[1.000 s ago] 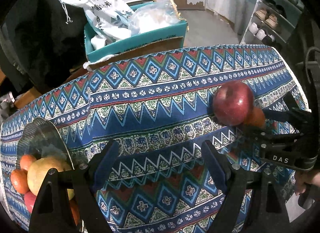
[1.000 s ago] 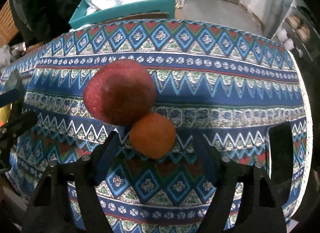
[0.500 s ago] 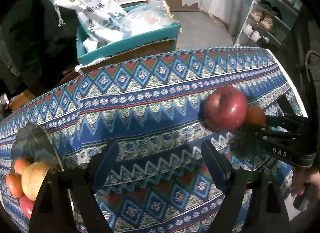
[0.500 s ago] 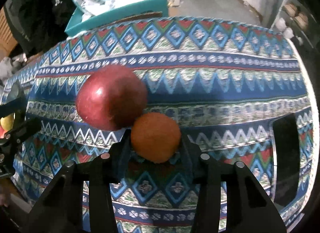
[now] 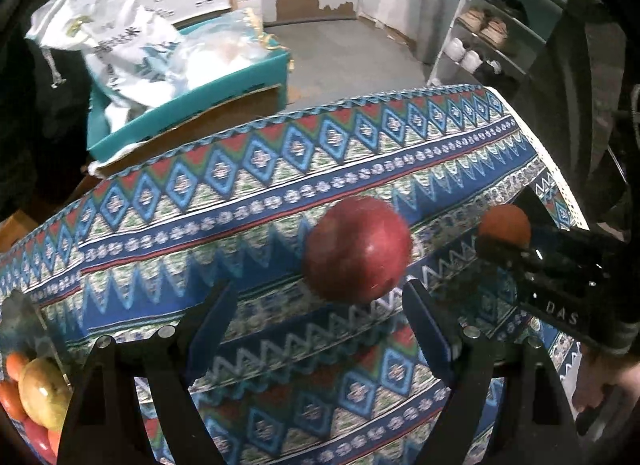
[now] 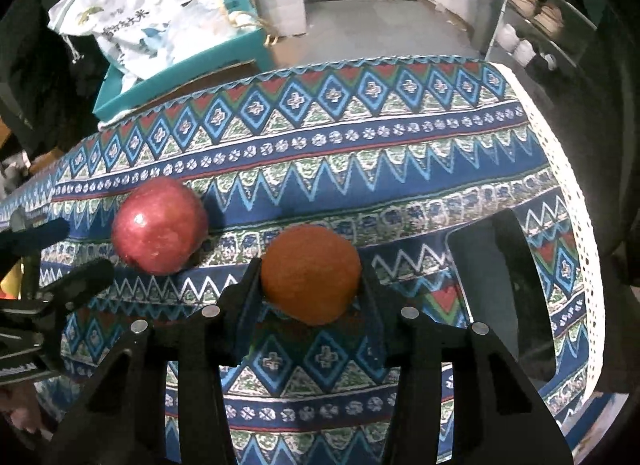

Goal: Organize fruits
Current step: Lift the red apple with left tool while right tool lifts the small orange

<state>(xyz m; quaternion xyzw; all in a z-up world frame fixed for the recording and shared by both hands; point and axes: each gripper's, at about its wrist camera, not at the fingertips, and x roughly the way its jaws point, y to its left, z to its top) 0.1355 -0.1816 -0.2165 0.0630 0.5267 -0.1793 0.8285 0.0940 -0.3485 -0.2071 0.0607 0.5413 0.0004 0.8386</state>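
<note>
1. We see our right tool (image 6: 311, 285) pinching the orange (image 6: 311, 274) between its two fingers, near the right end of the tabletop (image 6: 400, 169), which is covered by a patterned blue cloth.
2. Our left tool (image 5: 316, 329) stands spread wide with nothing between its fingers.
3. The red apple (image 5: 357, 250) rests on the cloth just beyond the left tool's fingertips, beside the orange but apart from it in the right wrist view.
4. At the tabletop's left end sits a glass bowl (image 5: 24, 329) holding a yellow apple (image 5: 42, 393) and other orange and red fruit.
5. A dark flat object (image 6: 504, 289) lies near the tabletop's right edge, just beside the right tool.
6. Beyond the far edge stands a teal box (image 5: 192, 105) with white bags in it.
</note>
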